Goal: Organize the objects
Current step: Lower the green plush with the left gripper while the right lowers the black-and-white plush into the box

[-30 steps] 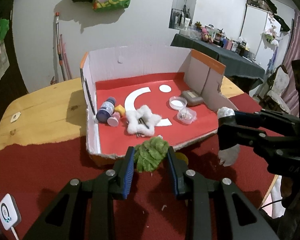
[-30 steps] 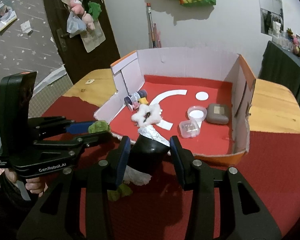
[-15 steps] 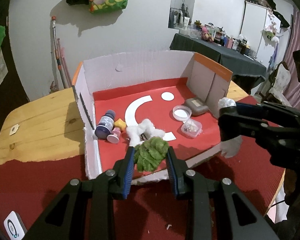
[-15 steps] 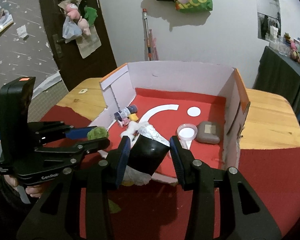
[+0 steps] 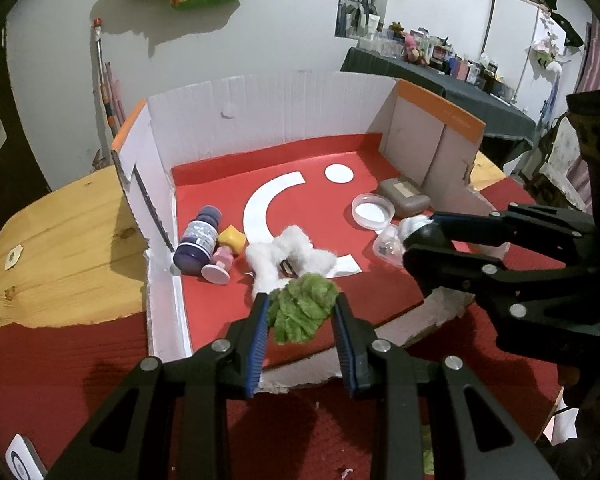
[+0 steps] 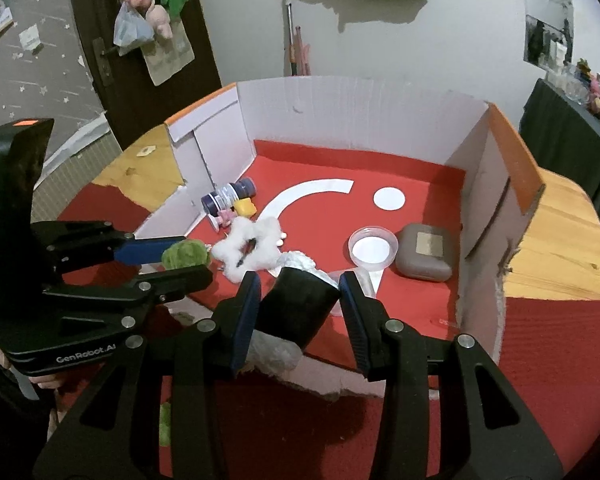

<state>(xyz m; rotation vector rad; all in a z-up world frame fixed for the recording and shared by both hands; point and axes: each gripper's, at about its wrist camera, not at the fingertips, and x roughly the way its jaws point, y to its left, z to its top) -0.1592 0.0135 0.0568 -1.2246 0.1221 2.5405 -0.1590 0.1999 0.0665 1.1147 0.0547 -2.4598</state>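
My left gripper (image 5: 301, 312) is shut on a green leafy piece (image 5: 303, 309), held over the front edge of the cardboard box (image 5: 284, 108). In the right wrist view the same green leafy piece (image 6: 184, 253) sits between the left gripper's fingers at the left. My right gripper (image 6: 300, 296) is shut on a black cylinder with white stuffing (image 6: 296, 306), also over the box's front edge. From the left wrist view the right gripper (image 5: 414, 240) shows at the right with the white stuffing at its tip. A white fluffy star (image 5: 288, 254) lies on the red box floor just beyond both.
Inside the box lie a dark blue bottle (image 5: 199, 240), a yellow piece (image 5: 232, 237), a pink piece (image 5: 219, 264), a round clear dish (image 5: 373, 211), a grey case (image 5: 405, 196) and a small clear container (image 5: 388, 245). The box's front wall is torn low. Red cloth (image 6: 548, 360) covers the near wooden table.
Both grippers have moved forward and a little down with their loads, from in front of the box to over its torn front edge. The box looms larger.
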